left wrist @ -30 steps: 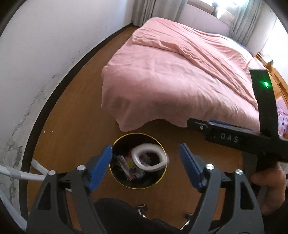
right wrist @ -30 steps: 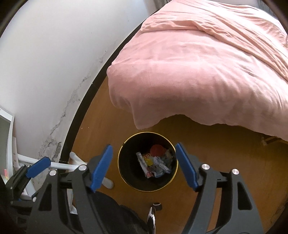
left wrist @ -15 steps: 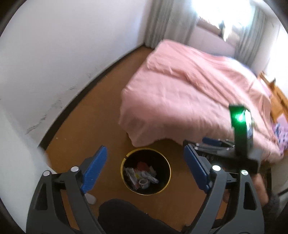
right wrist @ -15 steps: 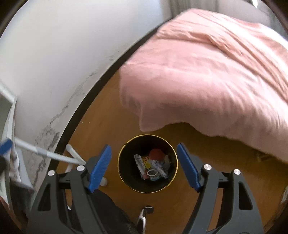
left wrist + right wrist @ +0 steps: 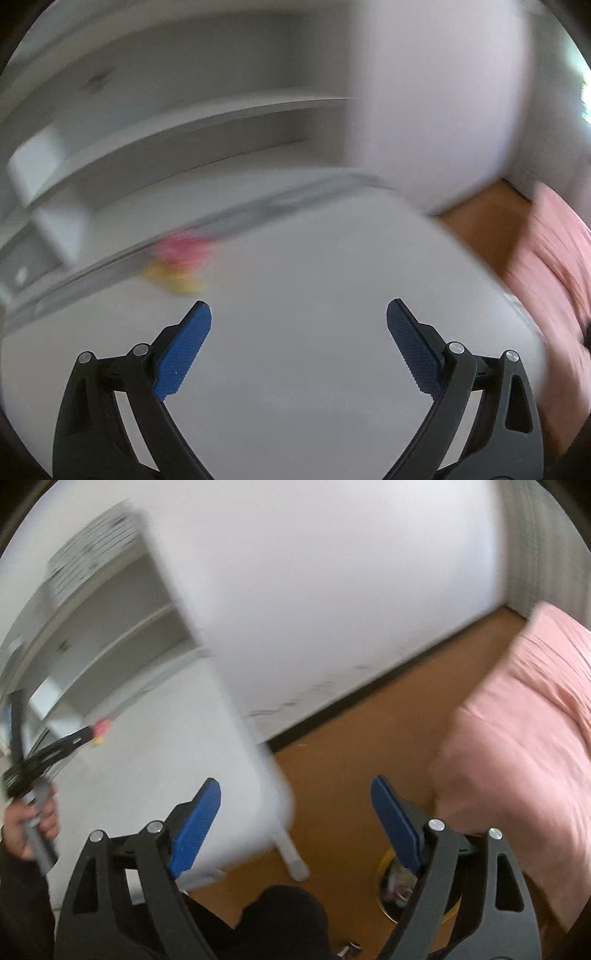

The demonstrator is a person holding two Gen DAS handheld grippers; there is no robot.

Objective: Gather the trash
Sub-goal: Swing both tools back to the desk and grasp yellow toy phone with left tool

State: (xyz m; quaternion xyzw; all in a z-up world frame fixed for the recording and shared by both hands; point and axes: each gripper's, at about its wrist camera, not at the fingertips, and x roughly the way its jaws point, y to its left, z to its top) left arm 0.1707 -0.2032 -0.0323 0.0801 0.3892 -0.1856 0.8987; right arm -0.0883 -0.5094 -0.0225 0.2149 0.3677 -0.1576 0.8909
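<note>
A blurred pink and yellow piece of trash [image 5: 179, 264] lies on the white desk [image 5: 314, 251], close to its back edge. My left gripper [image 5: 299, 314] hovers over the desk short of that trash, its jaws opening with nothing between them. From the right wrist view the left gripper [image 5: 85, 736] shows at the far left in a hand [image 5: 26, 823], the trash [image 5: 101, 729] just past its tip. My right gripper [image 5: 295, 788] is above the floor beside the desk corner, jaws opening and empty. The black gold-rimmed bin [image 5: 389, 886] with litter sits low, half hidden behind the right finger.
White shelves [image 5: 221, 122] rise behind the desk. A white desk leg [image 5: 291, 853] stands on the brown floor [image 5: 369, 746]. The pink bed [image 5: 517, 738] fills the right side. A white wall with a dark skirting runs behind. The person's dark knee [image 5: 284, 912] is below.
Both grippers swung up and left away from the bin toward the white desk. Their jaws spread wider. The bin slid out of the left view and to the right view's lower edge.
</note>
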